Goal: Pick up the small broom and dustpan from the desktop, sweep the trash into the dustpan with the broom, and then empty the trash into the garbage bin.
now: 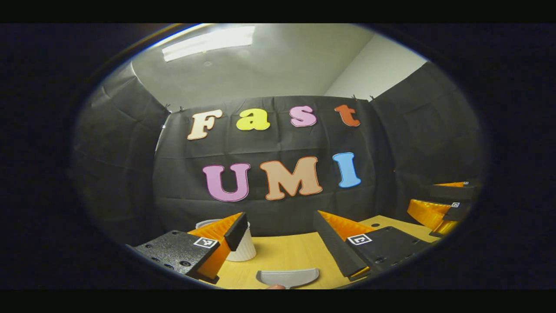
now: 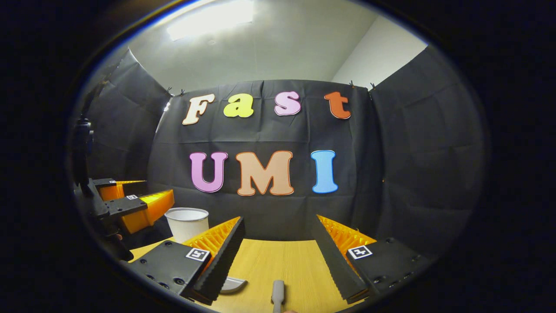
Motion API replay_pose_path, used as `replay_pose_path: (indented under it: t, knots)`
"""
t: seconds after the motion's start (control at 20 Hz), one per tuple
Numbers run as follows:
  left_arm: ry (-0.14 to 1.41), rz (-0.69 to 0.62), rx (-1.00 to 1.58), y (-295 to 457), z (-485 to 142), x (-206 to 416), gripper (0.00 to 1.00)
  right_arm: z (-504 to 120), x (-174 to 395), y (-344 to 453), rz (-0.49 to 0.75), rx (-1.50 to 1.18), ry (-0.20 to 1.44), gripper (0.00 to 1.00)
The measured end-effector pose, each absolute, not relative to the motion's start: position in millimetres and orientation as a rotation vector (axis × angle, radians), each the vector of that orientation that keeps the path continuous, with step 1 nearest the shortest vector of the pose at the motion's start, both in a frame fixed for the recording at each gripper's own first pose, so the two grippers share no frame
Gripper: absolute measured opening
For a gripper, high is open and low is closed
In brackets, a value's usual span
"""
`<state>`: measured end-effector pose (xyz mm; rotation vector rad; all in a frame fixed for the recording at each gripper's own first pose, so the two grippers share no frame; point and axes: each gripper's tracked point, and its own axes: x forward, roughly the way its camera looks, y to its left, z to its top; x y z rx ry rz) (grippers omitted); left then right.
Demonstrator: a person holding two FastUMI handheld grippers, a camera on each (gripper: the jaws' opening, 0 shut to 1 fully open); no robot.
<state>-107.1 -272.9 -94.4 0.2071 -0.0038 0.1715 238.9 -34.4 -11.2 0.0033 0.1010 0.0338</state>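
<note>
In the left gripper view, a grey dustpan (image 1: 287, 277) lies on the wooden desktop (image 1: 286, 254), just below and ahead of my open left gripper (image 1: 280, 221), which holds nothing. A white ribbed garbage bin (image 1: 245, 248) stands partly behind its left finger. In the right gripper view, a grey handle (image 2: 278, 293), apparently the broom's, lies on the desktop (image 2: 278, 261) under my open, empty right gripper (image 2: 279, 226). A grey dustpan edge (image 2: 233, 284) peeks out beside the right gripper's left finger. The bin (image 2: 186, 222) stands at the back left.
The black cloth wall closes off the desk's far edge and both sides. The right gripper (image 1: 438, 208) hangs at the far right of the left gripper view. In the right gripper view, the left gripper (image 2: 134, 202) hovers at the far left, near the bin.
</note>
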Motion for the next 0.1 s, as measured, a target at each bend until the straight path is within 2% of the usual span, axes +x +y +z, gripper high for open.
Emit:
replay_pose_path:
  t: [0.1]
  knots:
    - [-0.008,0.164,0.210,-274.0,-92.3,-107.0,0.92,-9.9,239.9,-34.6,0.035,-0.004,0.094,0.99]
